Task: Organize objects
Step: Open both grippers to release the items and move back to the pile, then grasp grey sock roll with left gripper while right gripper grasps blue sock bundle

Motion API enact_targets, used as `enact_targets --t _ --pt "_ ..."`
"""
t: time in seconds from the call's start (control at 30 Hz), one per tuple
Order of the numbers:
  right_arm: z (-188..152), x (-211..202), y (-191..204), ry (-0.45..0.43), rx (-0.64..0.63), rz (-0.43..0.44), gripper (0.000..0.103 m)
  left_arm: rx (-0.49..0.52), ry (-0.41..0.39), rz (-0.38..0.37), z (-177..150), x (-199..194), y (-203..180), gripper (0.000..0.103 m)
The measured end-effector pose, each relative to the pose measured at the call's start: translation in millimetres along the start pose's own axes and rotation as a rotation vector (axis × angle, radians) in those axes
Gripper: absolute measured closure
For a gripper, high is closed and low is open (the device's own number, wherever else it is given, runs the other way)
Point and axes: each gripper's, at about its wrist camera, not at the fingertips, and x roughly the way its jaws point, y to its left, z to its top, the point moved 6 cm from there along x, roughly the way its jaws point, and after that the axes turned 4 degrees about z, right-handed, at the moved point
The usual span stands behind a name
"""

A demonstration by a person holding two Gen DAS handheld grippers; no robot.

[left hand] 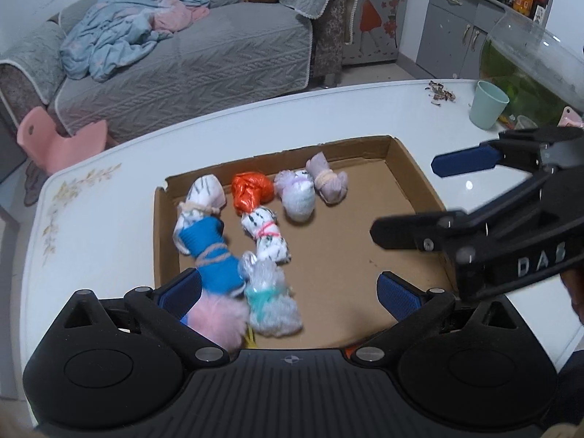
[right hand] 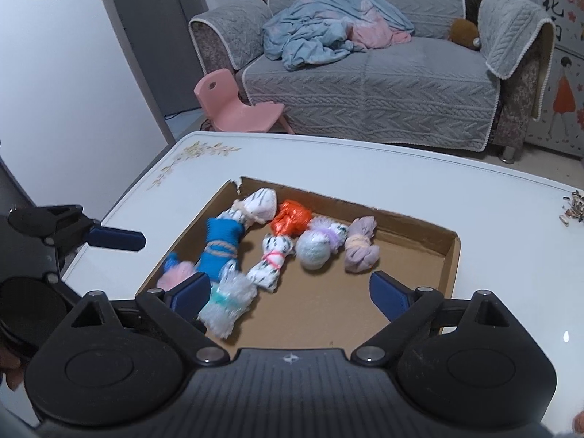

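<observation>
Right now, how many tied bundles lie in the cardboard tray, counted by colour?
White with black stripes: 2
Blue: 1
Orange: 1
Lilac: 1
Pale grey-white: 1
Clear with teal tie: 1
Pink fluffy: 1
Total: 8

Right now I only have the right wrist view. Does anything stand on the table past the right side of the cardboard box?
Observer: Yes. A pale green cup stands upright on the table, clear of the cardboard box.
Operator: Anything next to it?
Observer: A glass fish bowl holding greenish water sits right behind the cup.
Operator: I see only one finger of the left gripper. How are its jaws?
Observer: The left gripper is wide open over the box's near edge, with its pads pressing on nothing.
</observation>
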Motion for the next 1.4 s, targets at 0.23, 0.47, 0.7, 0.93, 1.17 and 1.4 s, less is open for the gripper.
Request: enact_targets --t 0.23,0.47,0.7,0.93,1.17,1.4 --pt "-13 -20 12 -0.028 -0.008 0.000 0.008 0.058 -0.030 -0.006 -16 -27 -15 0.001" --pt "-39 -40 18 -0.029 -0.031 -0.014 0.006 0.089 0.011 0.019 -66 -37 -1 0.001" --pt "-87 -32 29 0.074 -0.022 0.013 0.007 -0.067 0.145 0.071 -125 -23 40 0.001" --pt "-115 5 59 0.183 -0.044 0.007 0.007 -0.199 0.197 0.105 -160 -7 51 0.001" --pt "-123 27 43 0.219 0.062 -0.066 0.006 -0.241 0.171 0.167 -167 8 59 0.001" --pt "-134 49 41 0.261 0.080 -0.124 0.014 -0.279 0.181 0.178 -179 28 62 0.001"
